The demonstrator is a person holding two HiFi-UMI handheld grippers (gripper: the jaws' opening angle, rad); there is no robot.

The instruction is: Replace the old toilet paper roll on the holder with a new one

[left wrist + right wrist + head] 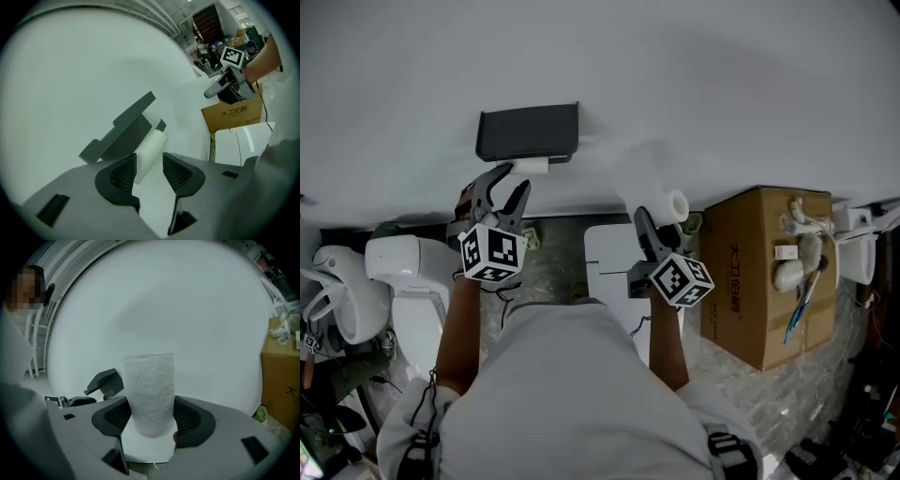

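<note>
A dark grey holder (528, 131) hangs on the white wall, and the thin old white roll (532, 166) sits under its right end. My left gripper (508, 185) is just below the holder, open and empty. In the left gripper view the old roll (151, 149) lies beyond the open left gripper (149, 164), under the holder (124, 129), apart from the pads. To the right of the holder, my right gripper (661, 217) is shut on a full new white roll (675, 204). In the right gripper view the new roll (150, 392) stands upright in my right gripper (151, 416), with the holder (105, 380) to its left.
A white toilet (403, 281) stands at the lower left. A cardboard box (764, 277) with white fittings on top stands at the right, close to the right gripper. A white panel (609, 262) lies between them on the floor. The person's torso fills the bottom of the head view.
</note>
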